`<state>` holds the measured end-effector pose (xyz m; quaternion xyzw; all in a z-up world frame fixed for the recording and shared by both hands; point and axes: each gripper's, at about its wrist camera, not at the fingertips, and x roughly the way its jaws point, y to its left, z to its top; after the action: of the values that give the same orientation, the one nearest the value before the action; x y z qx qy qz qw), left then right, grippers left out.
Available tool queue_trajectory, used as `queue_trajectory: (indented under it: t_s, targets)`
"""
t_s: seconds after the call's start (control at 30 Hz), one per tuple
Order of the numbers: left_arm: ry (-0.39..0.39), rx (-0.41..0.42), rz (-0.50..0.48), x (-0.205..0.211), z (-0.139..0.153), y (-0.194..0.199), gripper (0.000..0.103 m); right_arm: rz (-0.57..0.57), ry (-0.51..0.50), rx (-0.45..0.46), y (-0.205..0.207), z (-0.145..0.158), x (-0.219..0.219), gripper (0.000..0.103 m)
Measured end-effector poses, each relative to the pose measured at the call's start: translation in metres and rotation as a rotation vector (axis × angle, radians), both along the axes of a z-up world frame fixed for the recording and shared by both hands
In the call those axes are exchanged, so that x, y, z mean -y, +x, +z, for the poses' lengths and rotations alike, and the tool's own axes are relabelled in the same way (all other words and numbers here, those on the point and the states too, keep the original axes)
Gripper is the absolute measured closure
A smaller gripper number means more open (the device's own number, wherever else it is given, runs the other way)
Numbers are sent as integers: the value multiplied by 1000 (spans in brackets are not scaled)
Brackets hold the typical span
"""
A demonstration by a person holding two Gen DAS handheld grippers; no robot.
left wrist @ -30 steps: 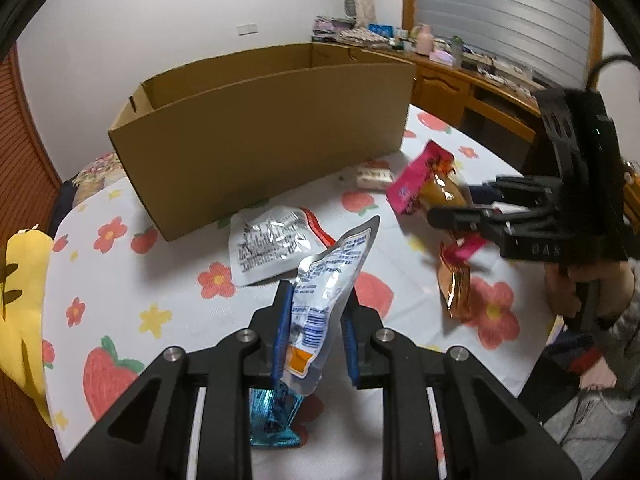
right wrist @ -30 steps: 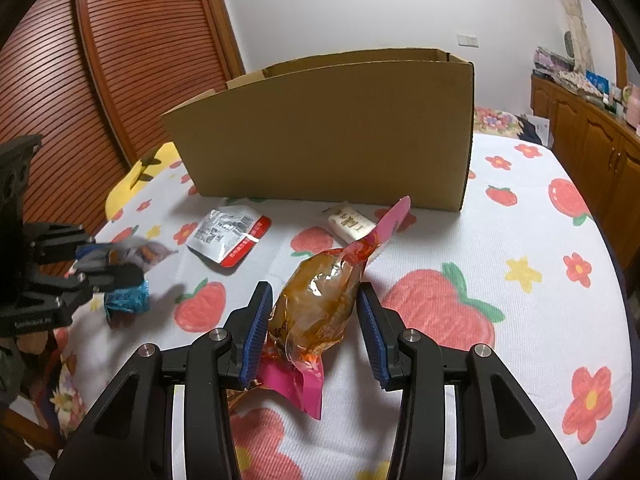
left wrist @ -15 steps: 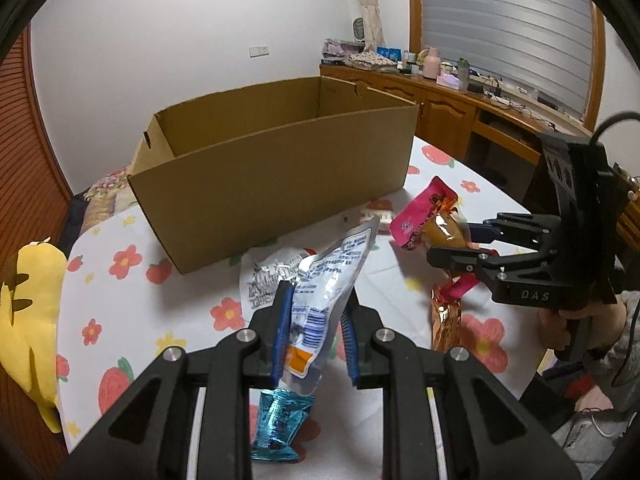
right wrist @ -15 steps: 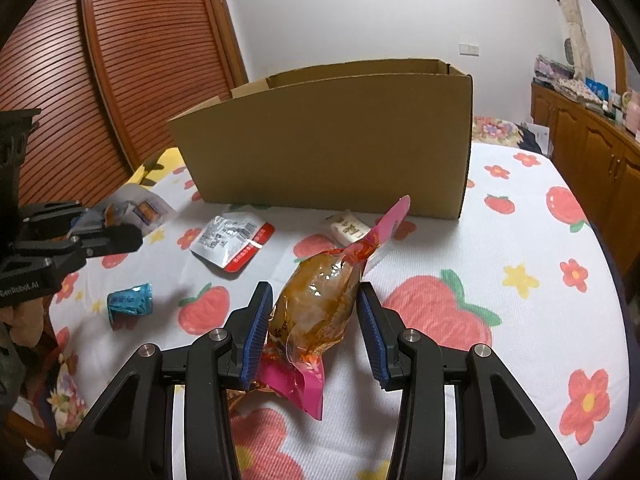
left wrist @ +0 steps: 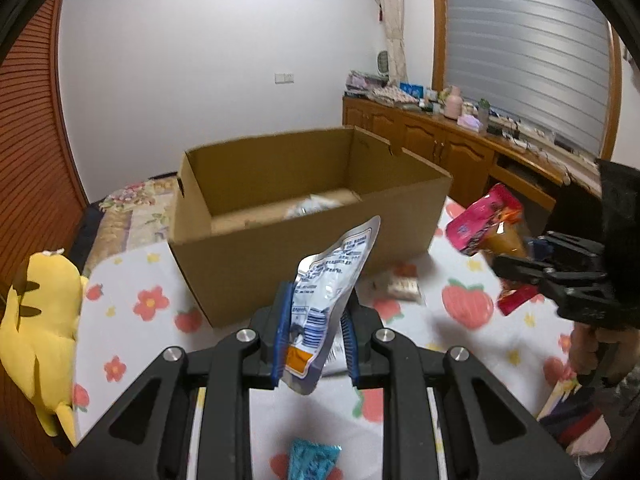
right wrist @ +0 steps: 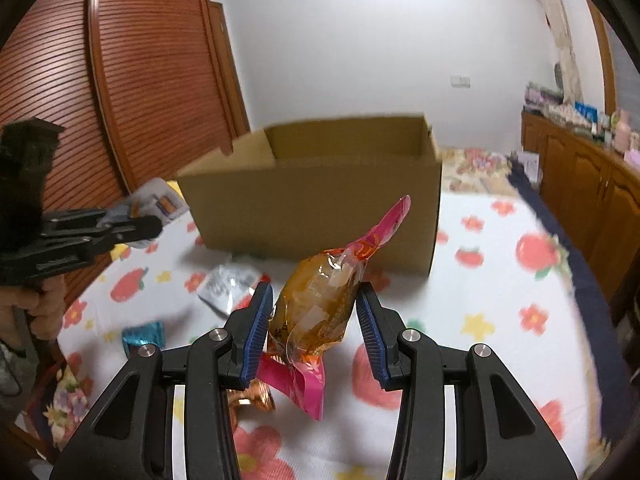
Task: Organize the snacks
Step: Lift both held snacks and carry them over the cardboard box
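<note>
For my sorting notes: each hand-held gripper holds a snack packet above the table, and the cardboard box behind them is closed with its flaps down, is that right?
Not quite: the cardboard box is open at the top, as the left wrist view shows, looking into it. The rest holds: the left hand-held gripper grips a silver packet, the right hand-held gripper an orange-and-pink packet.

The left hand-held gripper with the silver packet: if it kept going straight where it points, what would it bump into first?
Probably the cardboard box. The left hand-held gripper, shut on the silver packet, points at the box's near wall; depth is hard to judge, so it might just clear the rim.
</note>
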<state>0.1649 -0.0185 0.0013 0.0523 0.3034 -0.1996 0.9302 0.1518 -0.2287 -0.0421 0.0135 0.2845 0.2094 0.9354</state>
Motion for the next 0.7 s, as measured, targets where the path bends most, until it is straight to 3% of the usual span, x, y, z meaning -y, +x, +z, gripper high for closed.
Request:
queue_trajectory:
  t_s: [0.3,0.7]
  targets:
    - [8,61,33,-5,28,28,82,17,-56,111,13,57,-8,60]
    - [-5,59,86,-13,26,78,82,52,-127,138,65,83,-36,60]
